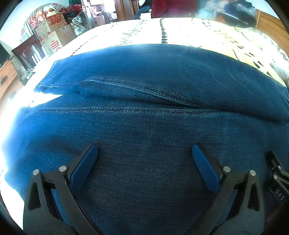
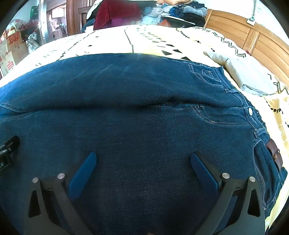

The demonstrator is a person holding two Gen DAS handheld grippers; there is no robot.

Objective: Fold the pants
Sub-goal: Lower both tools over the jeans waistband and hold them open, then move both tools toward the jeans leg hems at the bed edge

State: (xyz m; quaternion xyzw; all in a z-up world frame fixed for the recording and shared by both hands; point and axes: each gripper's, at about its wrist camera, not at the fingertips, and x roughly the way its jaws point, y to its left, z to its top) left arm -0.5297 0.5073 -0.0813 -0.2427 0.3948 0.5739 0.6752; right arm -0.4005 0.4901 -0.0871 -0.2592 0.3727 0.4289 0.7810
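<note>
The jeans (image 1: 144,81) take up nearly everything, spread flat on the bed (image 1: 198,34) with both legs lying side by side, the inseams running crosswise ahead of both sets of jaws and the waistband with its button (image 2: 250,111) and a brown leather patch (image 2: 274,151) off to the right of the right gripper (image 2: 143,162). From where I stand this looks like the very start of the fold: the legs are laid out but I'd say not yet brought one over the other. The left gripper (image 1: 144,153) hangs low over the near leg with its jaws spread wide and nothing between them, only denim beneath; the right gripper is the same, jaws wide apart and empty over the thigh area. The two grippers are close together, each one's body showing at the edge of the other's view. The next move, I reckon, calls for each to drop to the near edge of the cloth, pinch it, and carry it over towards the far leg, keeping the seams lined up. The bed wears a cream cover with black zigzags and dots; a wooden headboard (image 2: 252,36) stands beyond the jaws to the right, a grey pillow (image 2: 243,72) just past the waistband, heaped clothes (image 2: 180,10) at the far side, and cardboard boxes (image 1: 56,30) stacked away to the left by a door.
</note>
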